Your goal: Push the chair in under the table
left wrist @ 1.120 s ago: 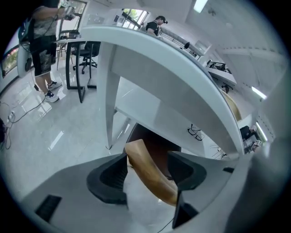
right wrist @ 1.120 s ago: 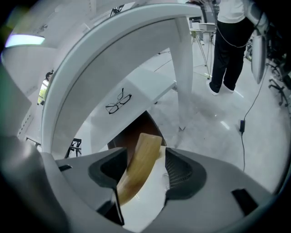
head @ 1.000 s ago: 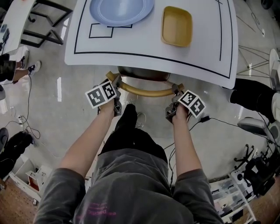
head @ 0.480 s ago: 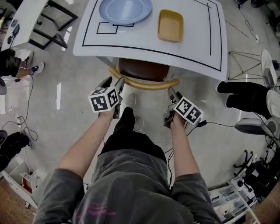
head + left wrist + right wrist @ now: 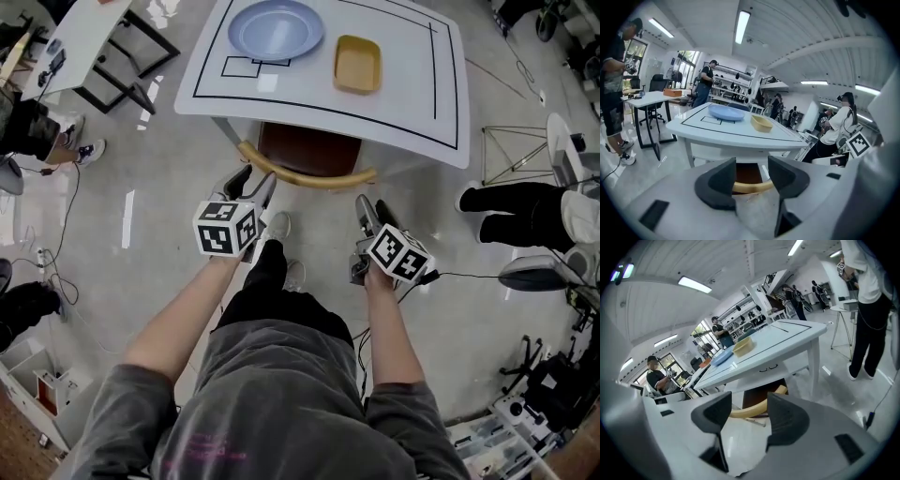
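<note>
Wooden chair (image 5: 307, 150) with a brown seat and a curved pale backrest: the seat is under the near edge of the white counter (image 5: 403, 103) with black border lines, and only the backrest rail shows beyond that edge. On the counter, well back from the near edge, are a round blue plate (image 5: 277, 28) and, just to its right, a rectangular yellow tray (image 5: 357, 64). The glossy pale floor (image 5: 169, 187) is open to the left of the chair. Farther up-left stands a black-framed white desk (image 5: 89, 28). To the right, a bystander in black trousers (image 5: 511, 202) stands near the counter's corner, with a thin black cable (image 5: 469, 276) running across the floor toward the right gripper. The holder's own leg and shoe occupy the floor between the two grippers. The left gripper (image 5: 251, 184) hangs just short of the rail's left end without touching it. Its fingers (image 5: 719, 180) are apart and closing with nothing between them; the rail is seen through the gap, beyond it. The right gripper (image 5: 372, 210) is near the rail's right end, with a strip of floor between them. Its fingers (image 5: 785, 416) are spread and empty, and the rail and counter leg show past them.
</note>
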The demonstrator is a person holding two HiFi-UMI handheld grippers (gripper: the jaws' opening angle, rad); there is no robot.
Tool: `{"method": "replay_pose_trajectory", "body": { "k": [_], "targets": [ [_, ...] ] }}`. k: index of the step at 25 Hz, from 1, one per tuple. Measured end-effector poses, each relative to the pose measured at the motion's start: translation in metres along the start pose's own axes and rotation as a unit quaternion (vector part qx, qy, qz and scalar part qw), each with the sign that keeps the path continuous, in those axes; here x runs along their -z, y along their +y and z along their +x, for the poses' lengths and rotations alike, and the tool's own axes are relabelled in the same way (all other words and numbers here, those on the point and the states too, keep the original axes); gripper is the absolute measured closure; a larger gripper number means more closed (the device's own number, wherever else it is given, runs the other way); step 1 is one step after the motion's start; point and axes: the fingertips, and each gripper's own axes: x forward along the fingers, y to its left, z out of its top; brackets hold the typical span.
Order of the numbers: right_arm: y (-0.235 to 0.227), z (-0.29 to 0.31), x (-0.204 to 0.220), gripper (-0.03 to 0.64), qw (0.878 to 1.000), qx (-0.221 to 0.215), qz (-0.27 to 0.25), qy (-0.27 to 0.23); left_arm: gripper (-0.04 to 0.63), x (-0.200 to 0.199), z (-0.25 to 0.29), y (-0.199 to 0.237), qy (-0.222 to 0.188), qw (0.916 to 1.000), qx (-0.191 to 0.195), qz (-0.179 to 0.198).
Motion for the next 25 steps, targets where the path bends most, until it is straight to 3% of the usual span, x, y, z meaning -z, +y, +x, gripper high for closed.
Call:
{"method": "replay_pose_trajectory", "body": {
  "k": [14,20,25],
  "targets": [
    [0.055,-0.065,-0.048,0.379,0.993,-0.067,-0.084,-0.057,0.445,-0.051,-0.058,-0.063,-0.058,0.9951,0.055,0.058],
    [0.085,-0.086,-0.058,0.383,0.983,-0.089,-0.142,-0.078,0.472,-0.074,-0.086,-0.076,-0.087,0.9888,0.097,0.072],
    [0.112,-0.104,-0.062,0.383,0.974,-0.089,-0.183,-0.101,0.472,-0.092,-0.115,-0.076,-0.122,0.9785,0.131,0.102]
  ]
}}
